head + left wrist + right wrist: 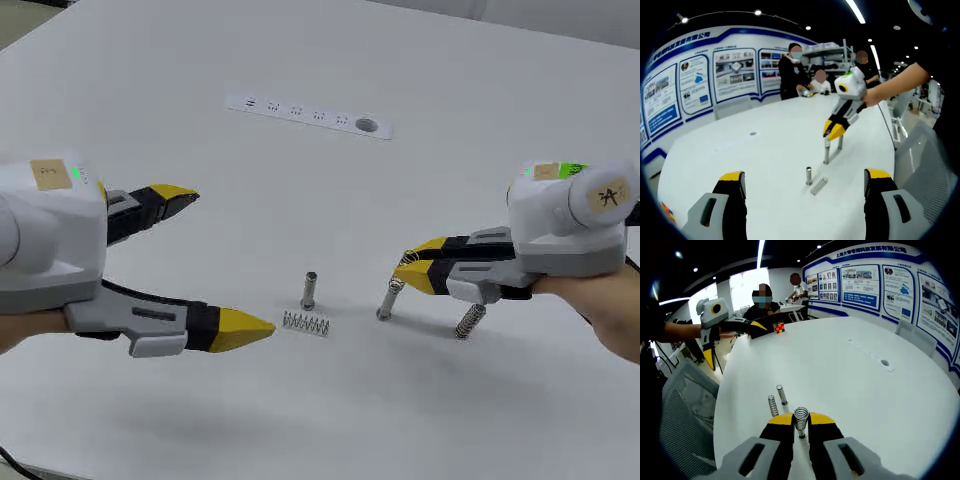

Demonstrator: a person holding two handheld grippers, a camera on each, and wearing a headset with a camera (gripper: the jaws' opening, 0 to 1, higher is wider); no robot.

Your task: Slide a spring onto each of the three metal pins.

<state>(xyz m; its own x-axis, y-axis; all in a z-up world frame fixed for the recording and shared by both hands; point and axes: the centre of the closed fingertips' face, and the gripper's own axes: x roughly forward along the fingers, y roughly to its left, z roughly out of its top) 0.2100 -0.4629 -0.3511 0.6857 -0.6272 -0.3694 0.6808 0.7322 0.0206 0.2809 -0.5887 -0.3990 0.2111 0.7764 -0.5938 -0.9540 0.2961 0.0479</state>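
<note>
White bench (300,420) spreads wide and bare under both tools, in a hall with blue-and-white wall boards (735,67) and a few people at the far side. Nearest me on the left, my left claw (231,262) hangs above the surface with its yellow-tipped jaws spread wide, gripping nothing. Just right of its lower tip a loose spring (306,323) lies flat on the bench. Just beyond it a bare pin (309,290) stands upright. In the left gripper view both sit a little ahead of the open jaws, between them.

On the right, under the body of my right claw (403,268), a tilted pin (464,331) stands with a fitted spring (471,319) coiled around its shank. Left of that one, a leaning pin (387,300) stands under the tips of the right claw. Those jaws are narrow and pinch a held spring (800,418) upright between the tips. The right gripper view shows the coil's lower end at the head of that pin. I cannot tell whether the coil has slipped over it.

Well beyond all the pins, a white socket strip (308,115) is set flush in the bench. Near the far edge, in the right gripper view, a small coloured cube (779,328) sits on the surface.
</note>
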